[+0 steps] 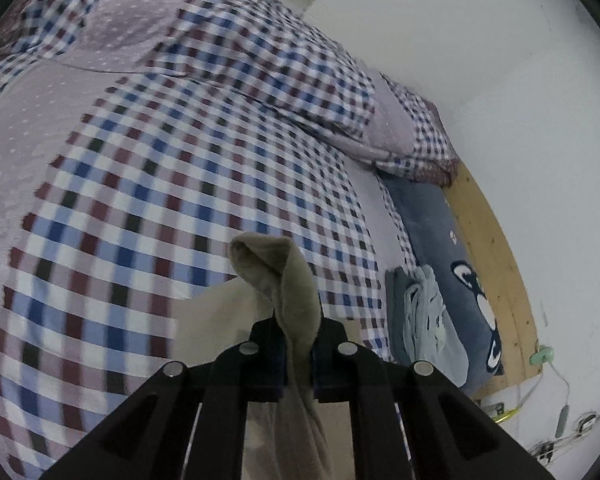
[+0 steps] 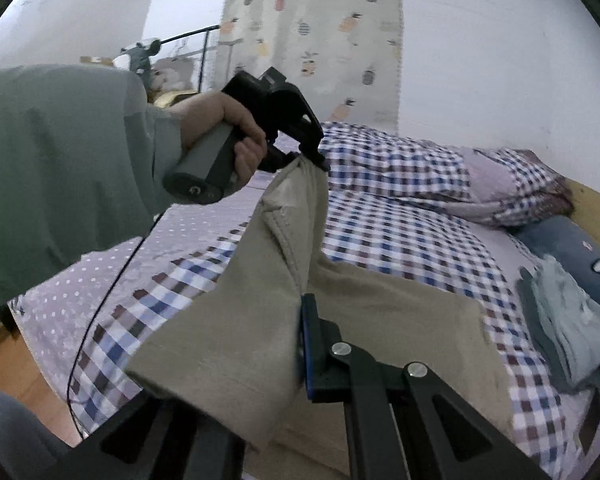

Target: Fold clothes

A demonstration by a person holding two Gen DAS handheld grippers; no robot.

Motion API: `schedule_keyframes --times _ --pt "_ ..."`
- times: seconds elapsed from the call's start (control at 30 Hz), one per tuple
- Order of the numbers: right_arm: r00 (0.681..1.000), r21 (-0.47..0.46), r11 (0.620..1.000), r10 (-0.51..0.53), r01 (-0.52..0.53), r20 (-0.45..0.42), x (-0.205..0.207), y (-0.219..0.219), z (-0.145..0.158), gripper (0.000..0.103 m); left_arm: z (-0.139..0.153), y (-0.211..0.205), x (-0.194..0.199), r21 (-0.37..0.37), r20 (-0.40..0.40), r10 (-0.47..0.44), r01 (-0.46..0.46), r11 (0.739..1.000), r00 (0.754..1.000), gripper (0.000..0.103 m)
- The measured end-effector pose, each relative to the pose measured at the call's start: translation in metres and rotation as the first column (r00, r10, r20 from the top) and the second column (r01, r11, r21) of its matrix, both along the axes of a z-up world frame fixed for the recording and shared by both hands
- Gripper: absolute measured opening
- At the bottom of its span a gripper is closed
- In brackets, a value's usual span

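- Our left gripper (image 1: 299,354) has its fingers pinched narrow on a bunched edge of the khaki garment (image 2: 260,280); the cloth rises in a hump just past the fingertips and hangs down between them toward the camera.
- In the right wrist view, our left hand (image 2: 236,140) holds that gripper up and away from the right fingers, so the garment's edge runs as a taut line from there down to the right gripper (image 2: 300,344).
- One right finger (image 2: 310,344) shows pressed against the cloth; the other is hidden under the fabric, so we judge it is clamping the garment but cannot see the gap.
- The garment's long axis thus runs diagonally between the two grippers, high and ahead at the left one, low and close at the right; its body drapes below and to the right of the right fingers onto the bed (image 1: 140,200).
- A stack (image 2: 568,320) of folded clothes lies well to the right of the right fingers, beside a blue pillow (image 1: 440,240).
- We judge the coming move turns on that held edge: both grippers share it, and the loose body lies nearer the right one.
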State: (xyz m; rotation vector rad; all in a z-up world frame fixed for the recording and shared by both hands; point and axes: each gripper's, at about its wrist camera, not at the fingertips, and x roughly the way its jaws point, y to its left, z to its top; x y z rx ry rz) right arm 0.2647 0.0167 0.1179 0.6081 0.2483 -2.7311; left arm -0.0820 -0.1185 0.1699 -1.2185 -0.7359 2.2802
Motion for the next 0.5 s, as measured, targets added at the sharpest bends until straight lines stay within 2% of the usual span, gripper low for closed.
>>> schedule_keyframes --times 0.17,0.3,0.5 --pt "0.998 -0.021 0.998 -0.058 0.058 0.019 0.009 0.046 -0.005 0.002 0.010 0.065 -0.003 -0.048 0.007 -0.024 0.025 0.999 1.000 0.007" --pt "0.993 -0.036 0.993 -0.110 0.111 0.030 0.013 0.083 -0.011 0.001 0.004 0.110 -0.010 -0.076 0.031 -0.028 0.030 0.997 0.999 0.007" --pt "0.977 -0.099 0.975 -0.189 0.198 0.093 0.007 0.140 -0.027 0.000 -0.016 0.196 -0.018 -0.151 0.070 -0.076 0.086 0.985 0.995 0.006"
